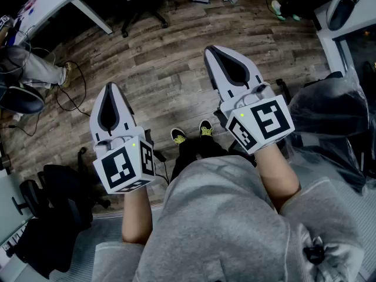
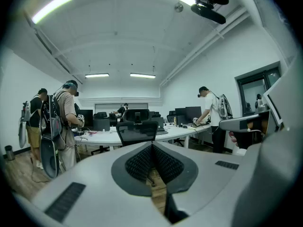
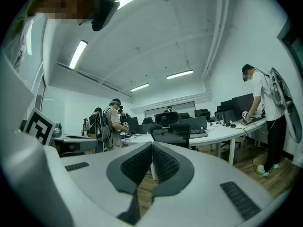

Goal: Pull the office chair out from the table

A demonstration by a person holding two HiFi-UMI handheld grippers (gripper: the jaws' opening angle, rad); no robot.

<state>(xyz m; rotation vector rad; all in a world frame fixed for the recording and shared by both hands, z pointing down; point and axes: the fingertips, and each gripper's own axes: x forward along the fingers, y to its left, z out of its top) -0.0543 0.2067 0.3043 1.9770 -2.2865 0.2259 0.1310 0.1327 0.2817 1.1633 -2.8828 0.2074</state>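
A black mesh-backed office chair stands tucked against a long white table some way ahead; the right gripper view shows the same chair and table. Neither shows in the head view. My left gripper and right gripper are held side by side over the wooden floor, far short of the chair. In their own views the left gripper and right gripper have their dark pads pressed together with nothing between them.
People stand at the table's left and right, one of them close on the right. On the floor are cables, a black bag, another chair's base and a plastic-wrapped bulk.
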